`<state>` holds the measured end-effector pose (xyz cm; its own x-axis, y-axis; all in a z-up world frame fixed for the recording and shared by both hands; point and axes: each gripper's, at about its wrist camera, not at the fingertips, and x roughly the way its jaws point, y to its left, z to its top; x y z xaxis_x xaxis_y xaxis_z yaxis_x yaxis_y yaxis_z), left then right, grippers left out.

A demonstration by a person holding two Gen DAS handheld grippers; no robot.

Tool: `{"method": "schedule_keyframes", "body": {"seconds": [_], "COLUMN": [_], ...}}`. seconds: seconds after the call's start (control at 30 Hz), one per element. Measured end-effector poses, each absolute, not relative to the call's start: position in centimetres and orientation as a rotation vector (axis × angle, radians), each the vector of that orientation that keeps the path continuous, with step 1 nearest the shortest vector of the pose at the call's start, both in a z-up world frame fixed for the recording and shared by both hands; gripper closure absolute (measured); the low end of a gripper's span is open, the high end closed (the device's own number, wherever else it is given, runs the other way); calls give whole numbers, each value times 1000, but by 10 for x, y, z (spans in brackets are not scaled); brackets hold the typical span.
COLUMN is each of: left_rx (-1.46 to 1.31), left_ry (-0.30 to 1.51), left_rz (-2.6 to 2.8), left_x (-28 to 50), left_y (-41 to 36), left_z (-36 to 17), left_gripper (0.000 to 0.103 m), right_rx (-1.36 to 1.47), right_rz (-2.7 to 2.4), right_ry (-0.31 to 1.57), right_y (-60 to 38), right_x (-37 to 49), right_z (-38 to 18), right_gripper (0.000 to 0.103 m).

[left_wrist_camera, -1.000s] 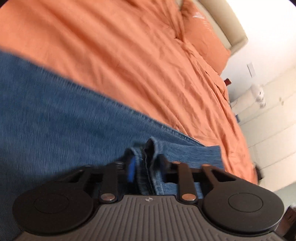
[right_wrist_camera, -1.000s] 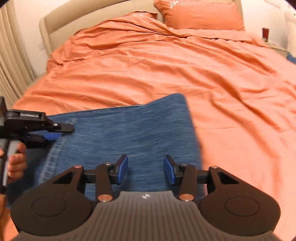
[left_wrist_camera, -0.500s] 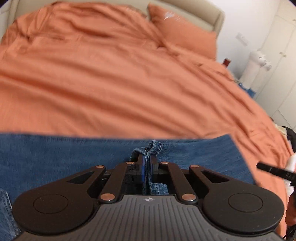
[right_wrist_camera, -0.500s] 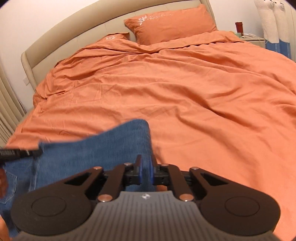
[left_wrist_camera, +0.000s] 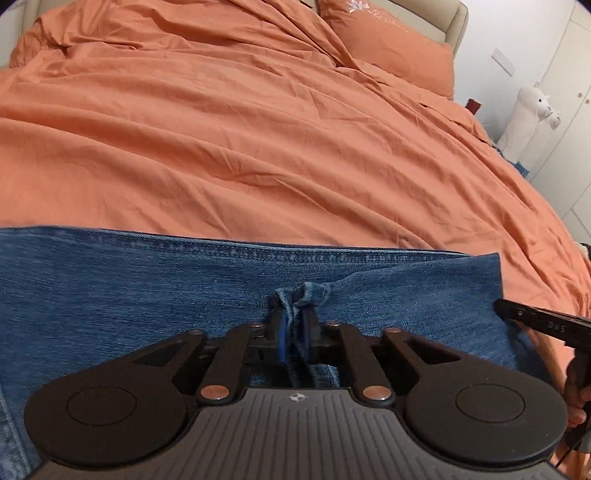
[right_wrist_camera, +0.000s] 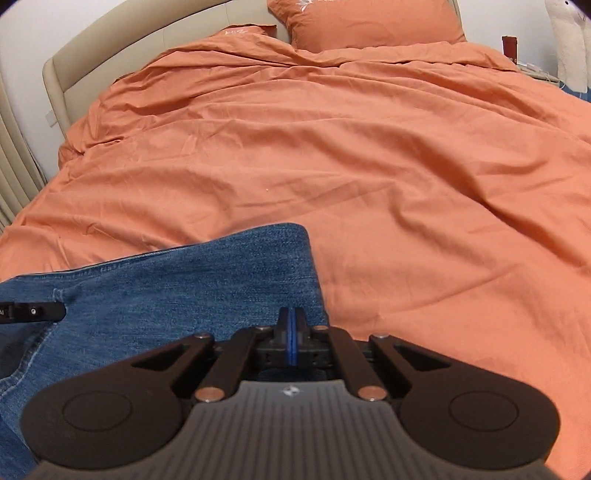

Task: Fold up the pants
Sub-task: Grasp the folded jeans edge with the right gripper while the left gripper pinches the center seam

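Bed (right_wrist_camera: pixel 369 166): an orange duvet covers it edge to edge; two orange pillows (right_wrist_camera: pixel 369 18) lie at the head against a beige headboard (right_wrist_camera: pixel 110 40).
Pants (left_wrist_camera: pixel 147 295): blue jeans spread flat along the near edge of the bed, the stitched seam running parallel to that edge; their near part is hidden under both gripper bodies.
Left gripper (left_wrist_camera: pixel 293 332): pinching a bunched fold of the pants between its blue pads; its jaws have just been easing slightly apart, cloth still between them.
Right gripper (right_wrist_camera: pixel 291 332): pads pressed together over the pants near their right end; whether any cloth is caught between them cannot be told.
Left view only: a white plush llama (left_wrist_camera: pixel 528 118) by the wall, and the right gripper's black finger entering from the right edge.
Right view only: the left gripper's finger tip at the left edge, over the pants.
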<state>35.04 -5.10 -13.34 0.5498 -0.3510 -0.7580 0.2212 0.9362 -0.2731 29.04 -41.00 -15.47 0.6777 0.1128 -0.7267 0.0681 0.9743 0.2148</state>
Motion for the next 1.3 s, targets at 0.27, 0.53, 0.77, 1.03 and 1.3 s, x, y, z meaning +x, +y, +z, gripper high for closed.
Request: {"method": "schedule_keyframes", "body": {"seconds": [0.27, 0.53, 0.77, 1.03, 1.3], "left_rx": [-125, -124, -125, -179, -293], "left_ry": [876, 893, 886, 921, 988], "left_rz": [-342, -377, -450, -422, -337], "left_x": [329, 322, 281, 250, 260], "left_y": [-49, -59, -63, -56, -44], "left_z": [-105, -102, -94, -116, -135], "left_gripper": [87, 87, 87, 87, 95], "right_rx": [171, 146, 191, 146, 145], "right_rz": [32, 30, 74, 90, 80], "right_ry": [760, 847, 843, 867, 920], "right_y": [-408, -407, -407, -398, -395], "right_x": [306, 336, 269, 176, 174], "right_z": [-125, -145, -107, -102, -139], "right_gripper": [103, 103, 103, 103, 103]}}
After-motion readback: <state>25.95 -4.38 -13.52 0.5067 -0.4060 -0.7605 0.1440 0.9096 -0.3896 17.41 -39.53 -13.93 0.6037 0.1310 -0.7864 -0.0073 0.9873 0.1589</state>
